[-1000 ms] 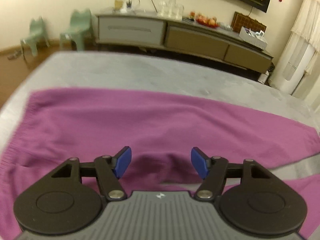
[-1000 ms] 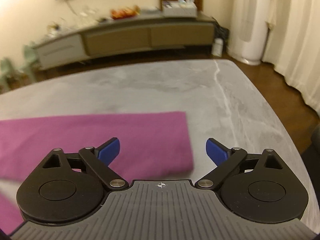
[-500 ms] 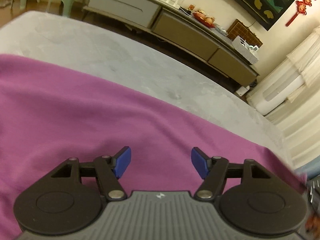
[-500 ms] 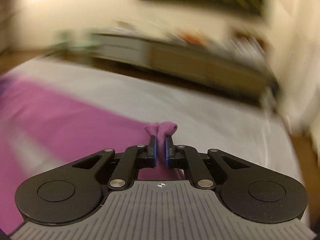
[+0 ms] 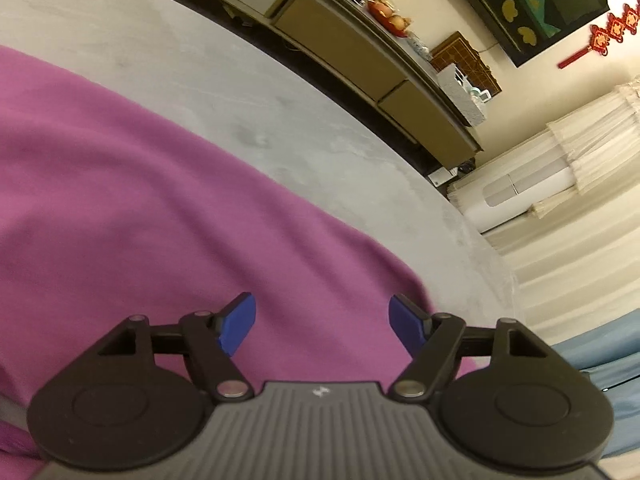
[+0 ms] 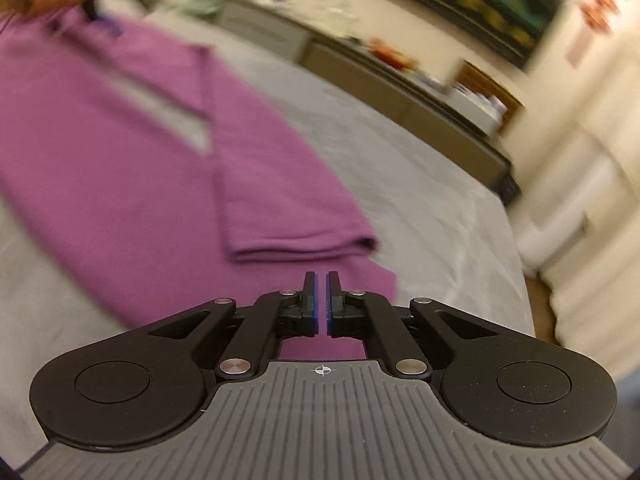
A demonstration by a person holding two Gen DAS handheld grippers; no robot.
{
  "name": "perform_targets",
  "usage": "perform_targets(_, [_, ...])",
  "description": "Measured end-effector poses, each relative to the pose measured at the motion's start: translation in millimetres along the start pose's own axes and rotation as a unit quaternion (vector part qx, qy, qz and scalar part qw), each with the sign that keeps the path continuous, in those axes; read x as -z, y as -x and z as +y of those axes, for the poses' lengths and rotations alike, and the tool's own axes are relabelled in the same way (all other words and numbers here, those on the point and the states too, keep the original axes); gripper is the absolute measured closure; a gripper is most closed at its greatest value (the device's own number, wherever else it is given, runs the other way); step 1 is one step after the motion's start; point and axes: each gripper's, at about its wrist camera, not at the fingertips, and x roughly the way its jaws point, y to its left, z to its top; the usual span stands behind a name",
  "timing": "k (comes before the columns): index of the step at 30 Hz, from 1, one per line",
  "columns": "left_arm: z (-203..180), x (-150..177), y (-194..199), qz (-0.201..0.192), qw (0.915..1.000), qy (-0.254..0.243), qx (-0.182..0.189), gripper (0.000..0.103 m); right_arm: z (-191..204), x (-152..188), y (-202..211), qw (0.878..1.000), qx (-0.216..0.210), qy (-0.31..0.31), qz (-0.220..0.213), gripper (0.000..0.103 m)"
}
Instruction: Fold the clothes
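A purple pair of trousers [image 5: 160, 216] lies flat on the grey table [image 5: 360, 168]. My left gripper [image 5: 322, 322] is open and empty, low over the cloth near its right end. In the right wrist view the trousers [image 6: 132, 152] show one leg end folded back [image 6: 296, 240] over the rest. My right gripper [image 6: 321, 296] has its jaws almost together, with a thin gap and nothing between them, just above the cloth's near edge. The left gripper and the hand holding it show blurred at the far left [image 6: 92, 4].
A long low sideboard [image 5: 360, 52] with drawers runs along the far wall. White curtains and a white appliance [image 5: 520, 200] stand at the right. The grey table's edge [image 6: 516, 280] curves away at the right. A blue cloth [image 5: 608, 360] shows at the lower right.
My right gripper shut on the trouser leg end, carried it leftwards over the cloth, and has let it go. The left gripper moved to the right along the trousers, staying open.
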Motion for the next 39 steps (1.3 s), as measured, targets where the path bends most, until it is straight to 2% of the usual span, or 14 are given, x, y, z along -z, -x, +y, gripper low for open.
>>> perform_targets(2, [-10, 5, -6, 0.007, 0.9999, -0.013, -0.001, 0.027, -16, -8, 0, 0.991, -0.023, -0.128, 0.012, 0.085])
perform_targets(3, [-14, 7, -8, 0.009, 0.9998, -0.018, -0.002, 0.027, -25, -8, -1, 0.975, -0.051, -0.214, 0.02, 0.072])
perform_targets(4, [-17, 9, -10, 0.01, 0.9997, -0.024, -0.002, 0.027, -36, -1, -4, 0.945, -0.092, -0.312, 0.027, 0.049])
perform_targets(5, [-20, 11, -11, 0.012, 0.9995, -0.029, -0.003, 0.027, -42, 5, -8, 0.915, -0.121, -0.384, 0.034, 0.043])
perform_targets(8, [-27, 14, -17, 0.017, 0.9993, -0.034, 0.0, 0.027, -41, 23, -23, 0.853, -0.157, -0.495, 0.052, 0.044])
perform_targets(14, [-37, 20, -32, 0.031, 0.9988, -0.037, 0.008, 0.027, -42, 14, -47, 0.856, -0.138, -0.495, 0.051, 0.055])
perform_targets(16, [-41, 21, -34, 0.033, 0.9989, -0.029, 0.017, 0.027, -40, 7, -51, 0.865, -0.141, -0.48, 0.053, 0.095])
perform_targets(22, [-56, 14, -46, 0.04, 0.9984, -0.013, 0.038, 0.019, -44, -4, -33, 0.869, -0.165, -0.466, 0.007, 0.101])
perform_targets(29, [-100, 3, -120, 0.067, 0.9972, 0.0, 0.034, 0.015, -57, 1, -19, 0.863, -0.177, -0.473, -0.022, 0.101])
perform_targets(31, [-115, -1, -132, 0.063, 0.9978, -0.011, 0.018, 0.028, -64, 6, -18, 0.859, -0.174, -0.48, -0.024, 0.101])
perform_targets(33, [-123, 0, -139, 0.065, 0.9978, -0.017, 0.001, 0.089, -70, 12, -20, 0.856, -0.171, -0.488, -0.022, 0.101])
perform_targets(34, [-123, 2, -141, 0.068, 0.9975, -0.017, -0.009, 0.102, -72, 13, -22, 0.854, -0.172, -0.49, -0.019, 0.101])
perform_targets(37, [-125, 22, -103, 0.016, 0.9995, -0.026, 0.002, 0.101, -76, 16, -28, 0.85, -0.174, -0.497, -0.012, 0.101])
perform_targets(39, [-113, 71, -50, -0.009, 0.9996, -0.026, 0.012, 0.101, -78, 20, -29, 0.846, -0.173, -0.504, -0.007, 0.101])
